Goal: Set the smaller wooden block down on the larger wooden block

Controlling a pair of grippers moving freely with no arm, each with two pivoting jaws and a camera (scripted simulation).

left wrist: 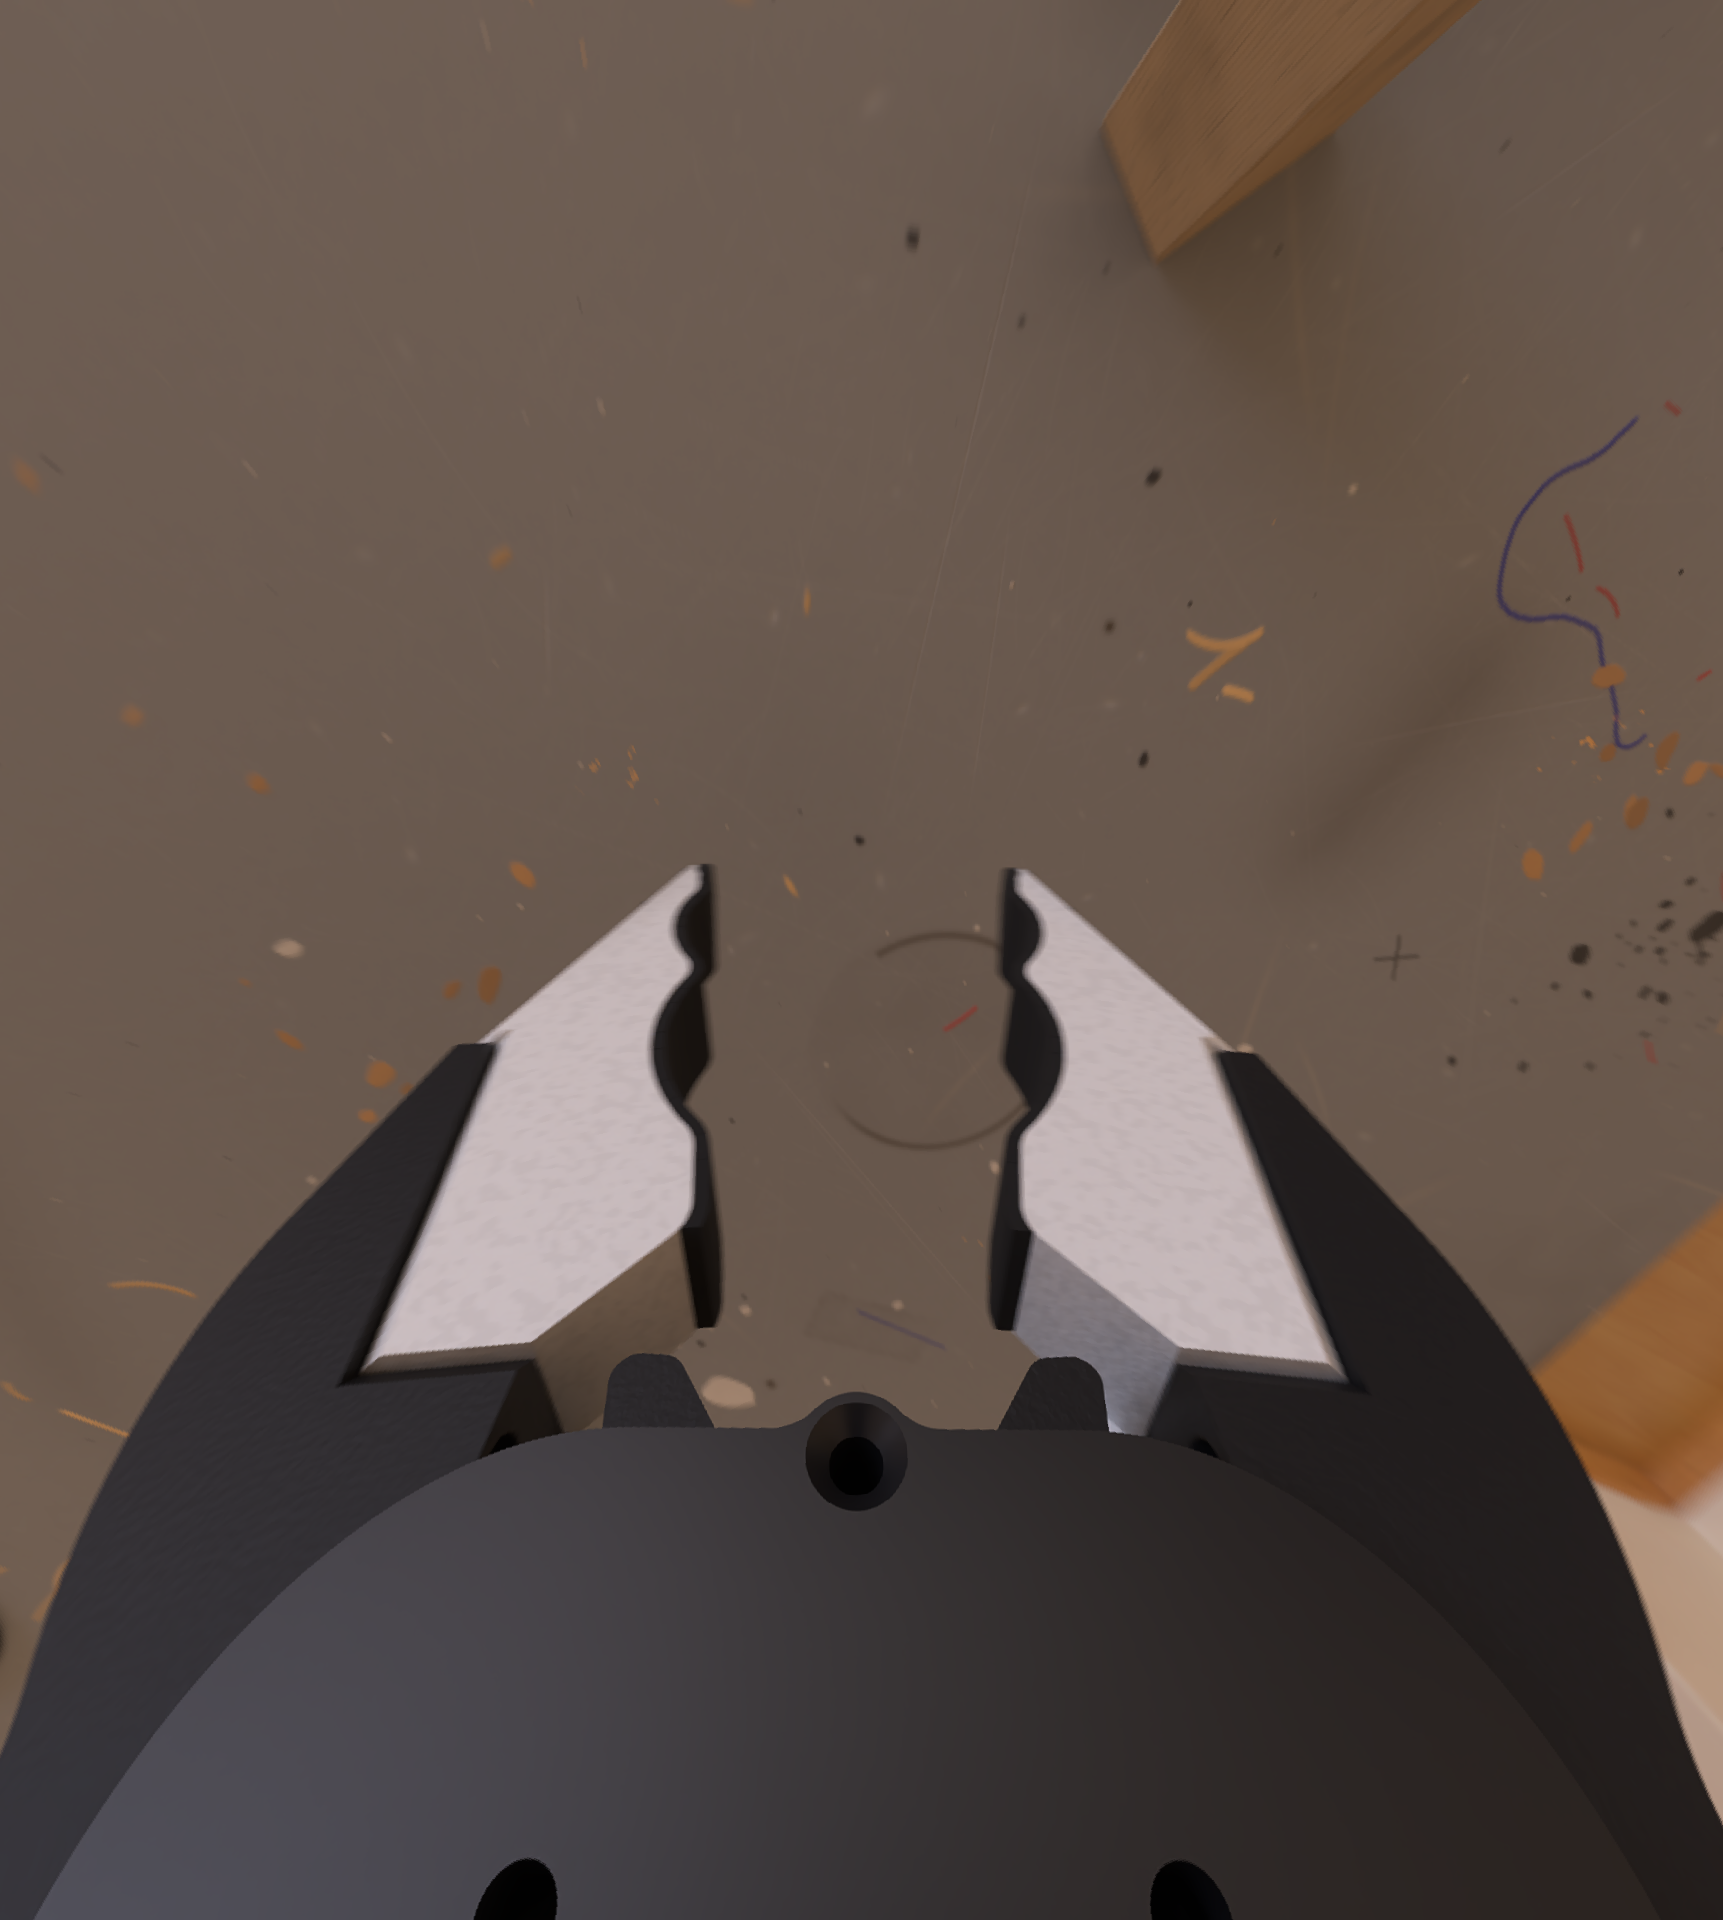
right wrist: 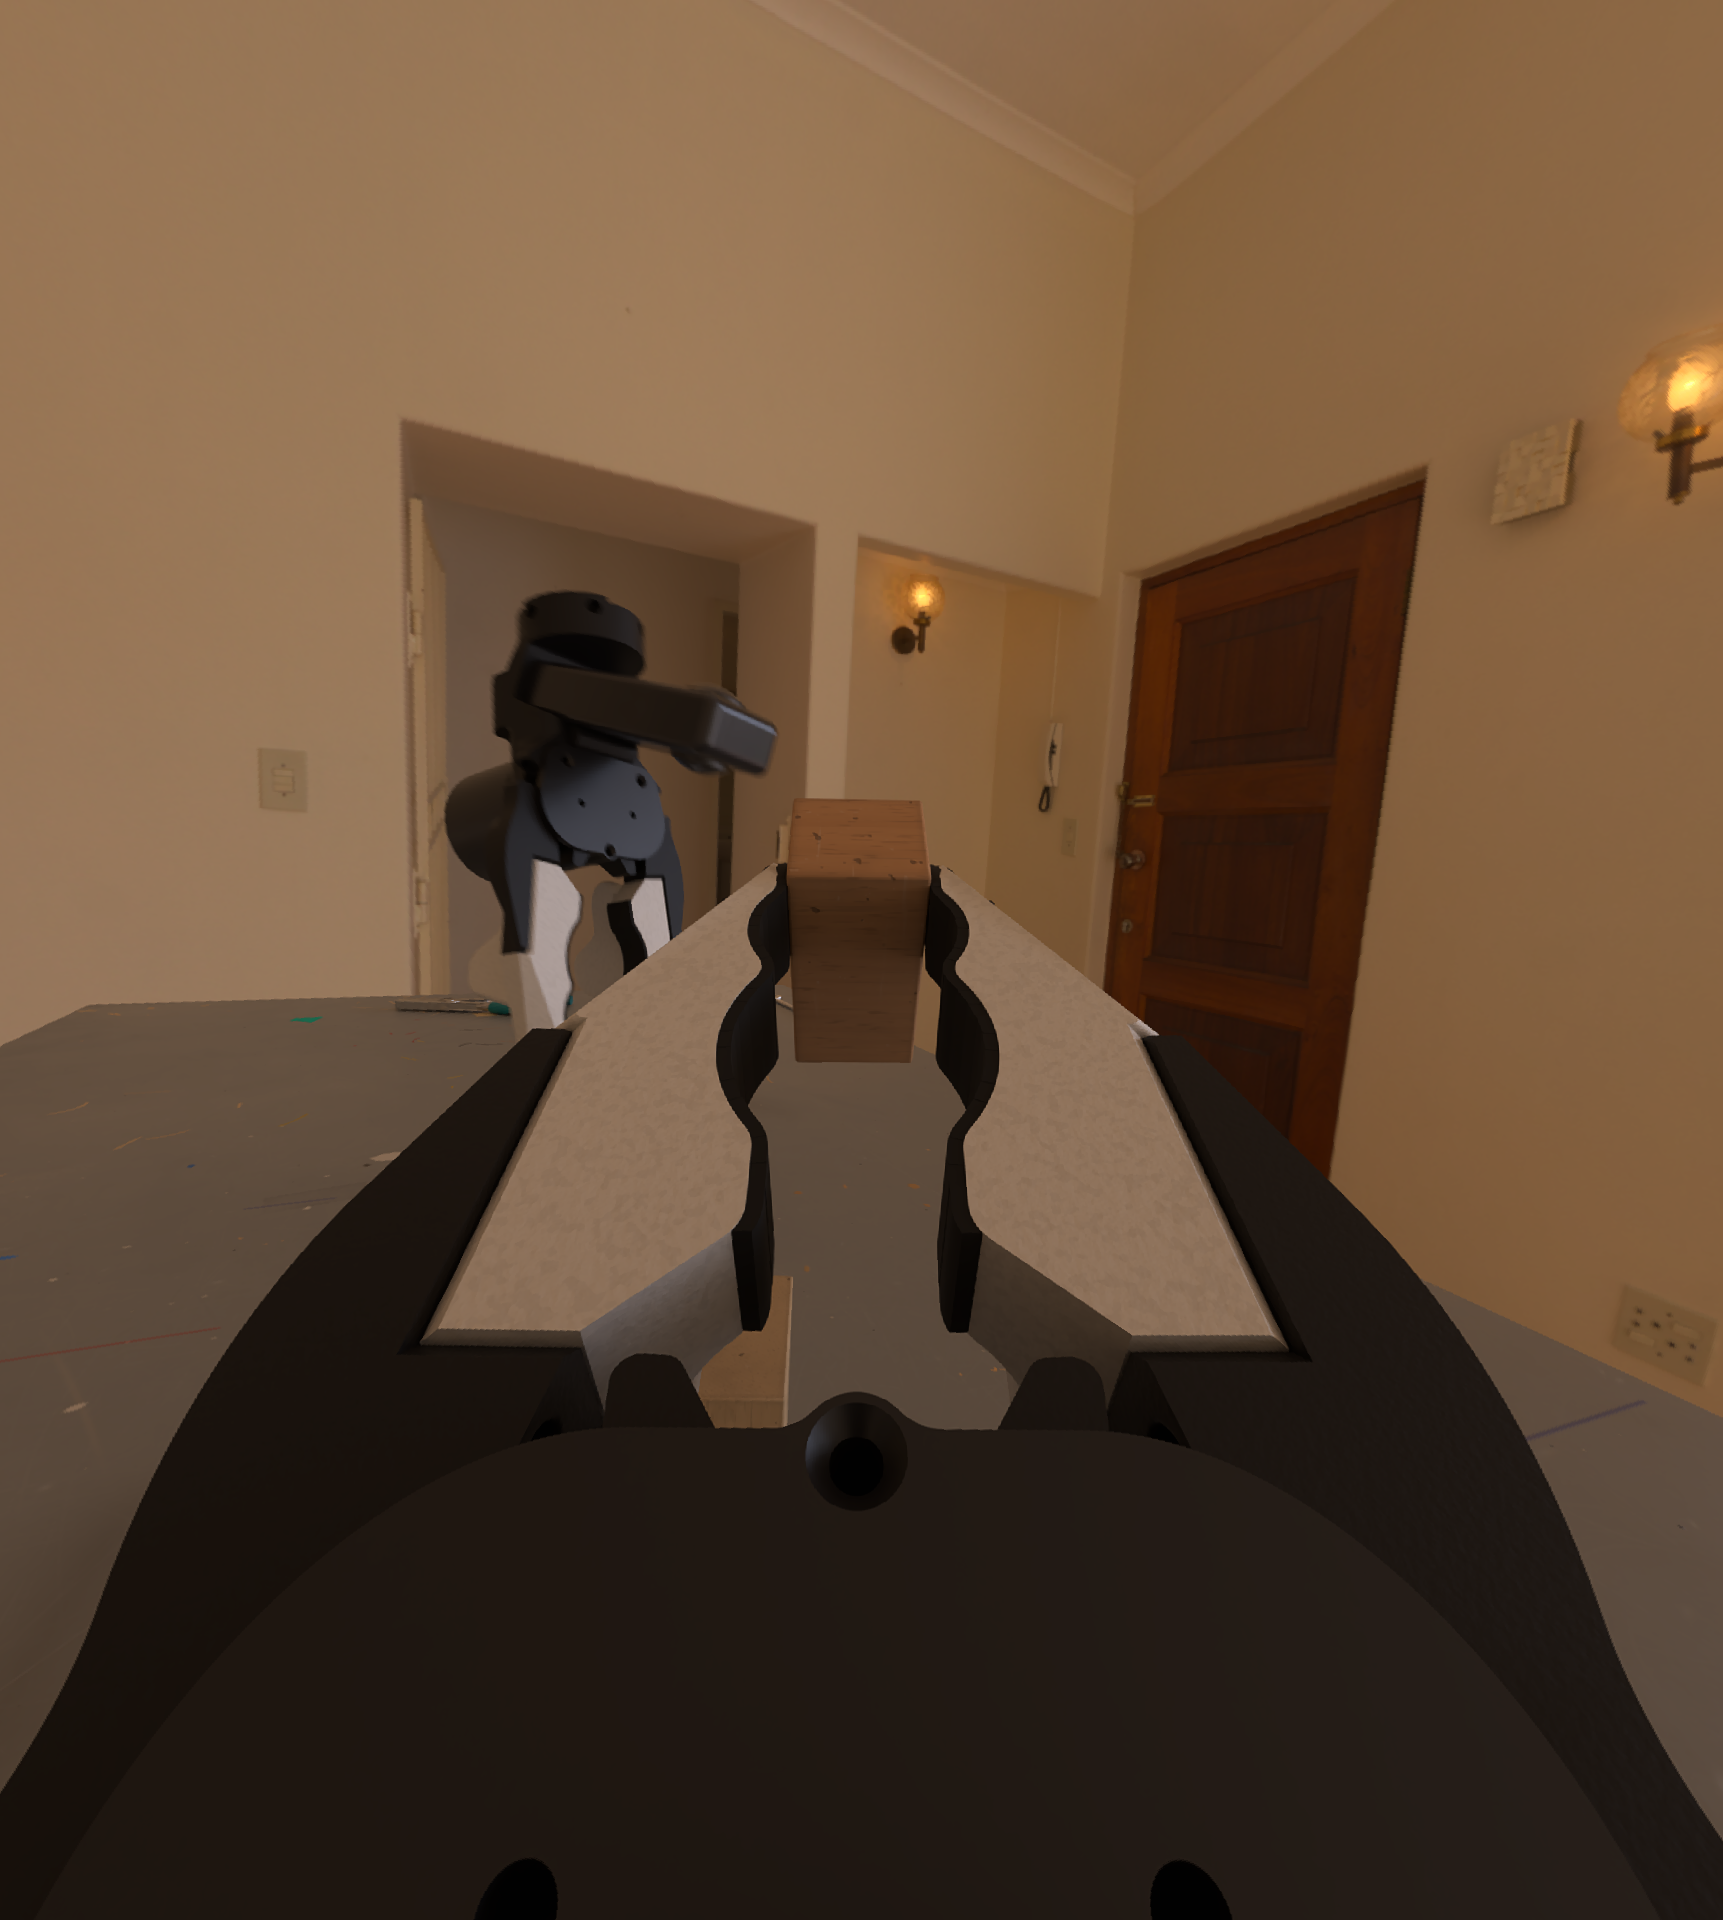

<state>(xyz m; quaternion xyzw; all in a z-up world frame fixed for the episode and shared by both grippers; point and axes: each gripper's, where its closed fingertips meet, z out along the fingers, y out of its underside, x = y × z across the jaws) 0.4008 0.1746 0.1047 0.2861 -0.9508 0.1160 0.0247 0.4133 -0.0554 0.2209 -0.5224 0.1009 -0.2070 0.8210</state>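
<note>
Between the right gripper's (right wrist: 857,883) jaws sits the smaller wooden block (right wrist: 855,925).

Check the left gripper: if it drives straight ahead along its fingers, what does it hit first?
Likely the bare tabletop. The left gripper is open and empty, pointing down at it. The wooden block sits off to the upper right, outside that line.

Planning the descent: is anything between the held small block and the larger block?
Nothing visible. The right gripper holds the smaller block aloft; the larger block shows below, and the left gripper hangs aside.
</note>
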